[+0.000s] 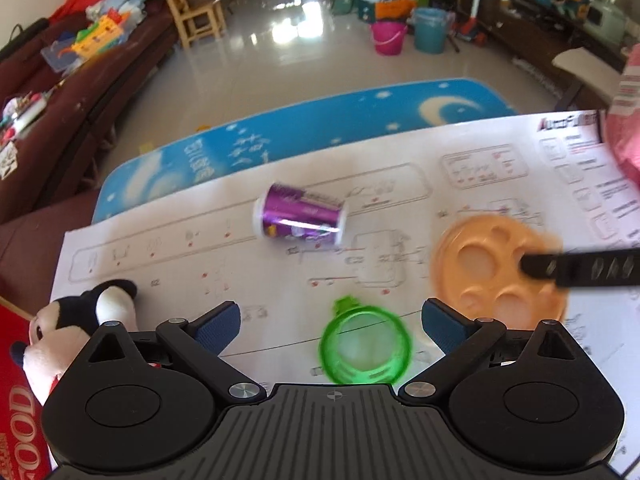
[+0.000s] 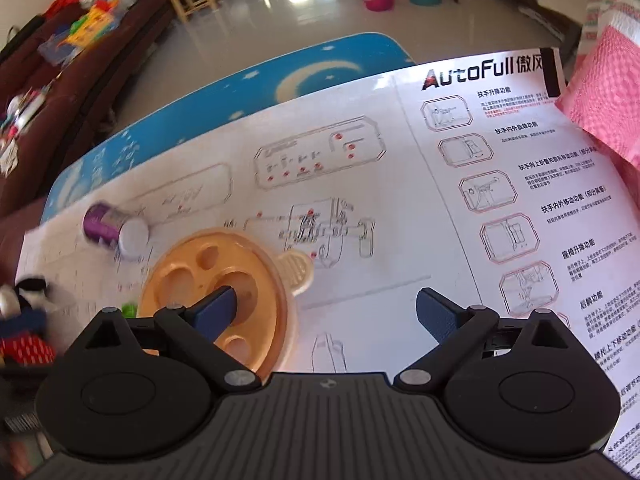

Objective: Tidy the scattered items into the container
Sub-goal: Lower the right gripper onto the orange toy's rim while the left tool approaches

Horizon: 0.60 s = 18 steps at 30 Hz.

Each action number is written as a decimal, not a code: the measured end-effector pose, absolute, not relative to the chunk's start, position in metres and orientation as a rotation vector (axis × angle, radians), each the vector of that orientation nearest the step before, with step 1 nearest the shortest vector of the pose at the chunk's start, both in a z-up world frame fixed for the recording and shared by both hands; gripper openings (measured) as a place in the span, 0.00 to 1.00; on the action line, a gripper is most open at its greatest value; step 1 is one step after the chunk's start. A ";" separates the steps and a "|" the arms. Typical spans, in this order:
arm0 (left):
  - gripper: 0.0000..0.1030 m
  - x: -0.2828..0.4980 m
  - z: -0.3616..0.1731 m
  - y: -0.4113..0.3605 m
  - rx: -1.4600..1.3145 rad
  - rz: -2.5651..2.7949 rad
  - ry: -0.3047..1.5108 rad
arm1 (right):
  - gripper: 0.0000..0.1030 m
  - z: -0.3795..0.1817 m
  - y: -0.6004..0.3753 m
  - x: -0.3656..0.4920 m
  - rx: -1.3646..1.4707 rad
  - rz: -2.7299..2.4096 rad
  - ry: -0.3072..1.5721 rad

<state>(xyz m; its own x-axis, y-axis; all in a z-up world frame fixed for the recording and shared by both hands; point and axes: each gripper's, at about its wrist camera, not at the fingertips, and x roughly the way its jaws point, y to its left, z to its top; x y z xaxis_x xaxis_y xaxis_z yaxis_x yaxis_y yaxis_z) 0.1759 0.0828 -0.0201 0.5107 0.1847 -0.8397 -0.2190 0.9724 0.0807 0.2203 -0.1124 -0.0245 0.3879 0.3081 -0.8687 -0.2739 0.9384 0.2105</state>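
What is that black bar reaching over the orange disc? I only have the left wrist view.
Observer: It is a finger of the right gripper, which is open with nothing between its jaws.
Operator: Is it on the disc?
Observer: One of its fingers lies over a large hole in the orange disc. I cannot tell whether it touches.
Operator: Does the disc have anything to grab?
Observer: Yes, a pale ridged tab sticks out from its right edge and rests on the paper sheet.
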 end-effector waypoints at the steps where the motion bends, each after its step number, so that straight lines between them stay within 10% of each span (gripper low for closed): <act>1: 0.99 0.175 -0.020 0.079 -0.031 0.230 1.010 | 0.95 -0.024 -0.113 0.215 0.025 0.376 1.111; 18: 0.97 0.078 -0.035 0.063 0.041 0.206 1.095 | 0.95 -0.025 -0.141 0.086 -0.040 0.496 1.218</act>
<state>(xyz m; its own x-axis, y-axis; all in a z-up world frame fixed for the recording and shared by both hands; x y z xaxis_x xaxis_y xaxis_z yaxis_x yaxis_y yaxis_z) 0.0775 0.0627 -0.0352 0.4409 0.1863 -0.8780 -0.1455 0.9801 0.1348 0.0862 -0.1409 -0.0248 0.2527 0.3440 -0.9043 -0.3858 0.8930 0.2319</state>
